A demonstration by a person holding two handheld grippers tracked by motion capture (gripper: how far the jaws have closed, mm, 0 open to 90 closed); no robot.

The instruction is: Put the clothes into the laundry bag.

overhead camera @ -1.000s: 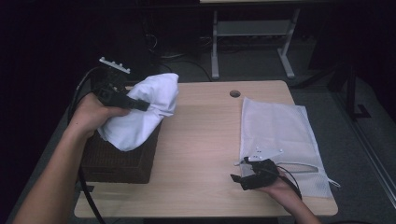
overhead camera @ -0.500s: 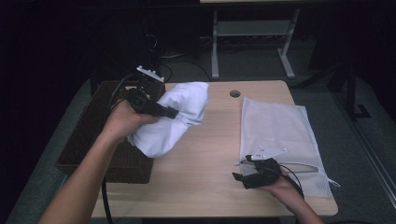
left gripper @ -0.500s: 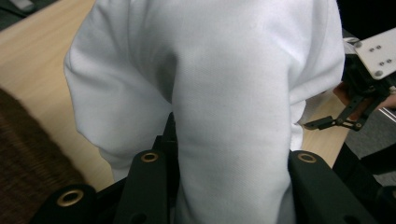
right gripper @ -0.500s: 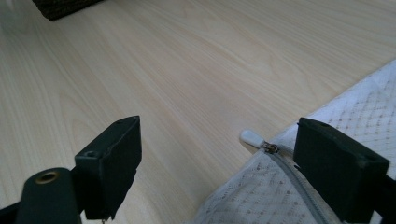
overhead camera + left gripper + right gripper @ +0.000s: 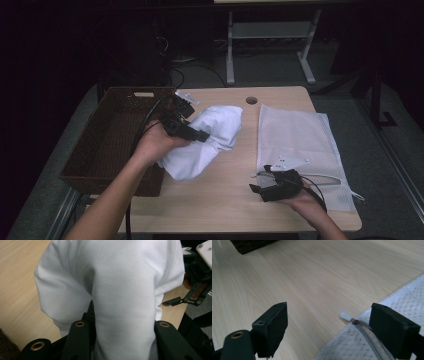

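Left gripper clamps the white cloth at centre frame, over the table; right gripper, jaws wide, waits at the mesh bag by its zipper pull. Probably open the zipper before bringing the cloth across.

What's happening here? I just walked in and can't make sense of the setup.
A person is working at a wooden table with a gripper in each hand. The left gripper is shut on a white garment, held up between a brown wicker basket and a white mesh laundry bag. The right gripper rests open at the bag's near corner, its jaws either side of the zipper pull.
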